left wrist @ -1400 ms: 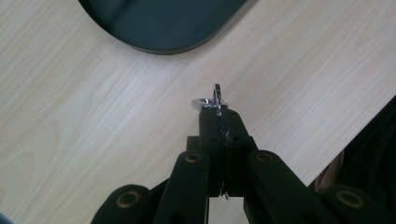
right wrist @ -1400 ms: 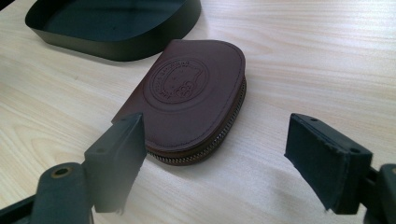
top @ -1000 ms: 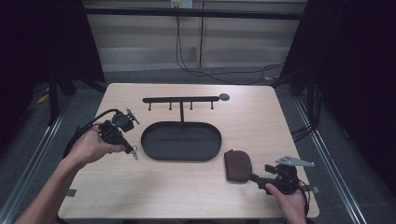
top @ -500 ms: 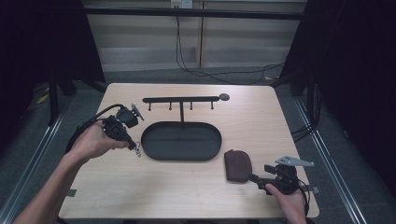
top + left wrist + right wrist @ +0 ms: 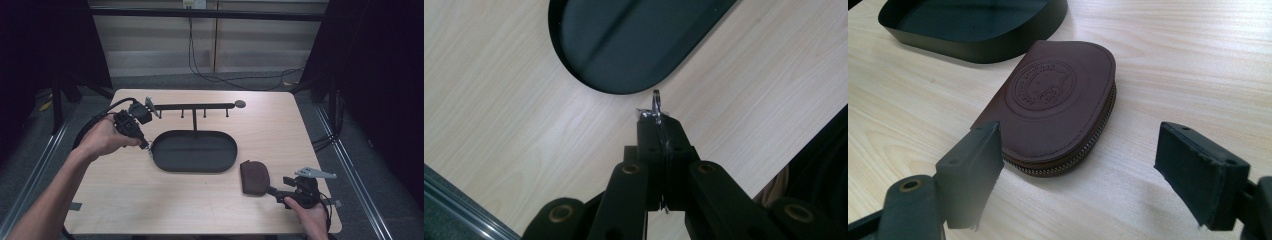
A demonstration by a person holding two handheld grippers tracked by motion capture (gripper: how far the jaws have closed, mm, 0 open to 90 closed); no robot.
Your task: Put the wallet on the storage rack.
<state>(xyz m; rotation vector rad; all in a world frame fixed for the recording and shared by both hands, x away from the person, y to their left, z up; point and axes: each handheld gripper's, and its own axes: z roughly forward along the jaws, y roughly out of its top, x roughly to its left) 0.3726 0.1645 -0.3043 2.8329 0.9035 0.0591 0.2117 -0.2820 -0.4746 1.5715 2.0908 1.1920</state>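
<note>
While the left tongs (image 5: 148, 148) hang just off the left end of the tray (image 5: 195, 151), their jaws are pressed fully together on a small metal ring (image 5: 656, 106); in the left gripper view the ring sticks out past the jaw tips, edge-on, above the bare counter (image 5: 200, 210) just beside the tray's rounded rim. The left hand (image 5: 102, 138) holds them tilted down towards the counter. A black rack (image 5: 195, 106) with short pegs stands behind the tray. The right tongs (image 5: 1098, 170) lie low near the counter's right front corner, jaws spread wide and gripping nothing. A brown zipped pouch (image 5: 1050, 107) lies flat on the counter between them and the tray, its near edge close to the left jaw, not touched so far as I can tell.
</note>
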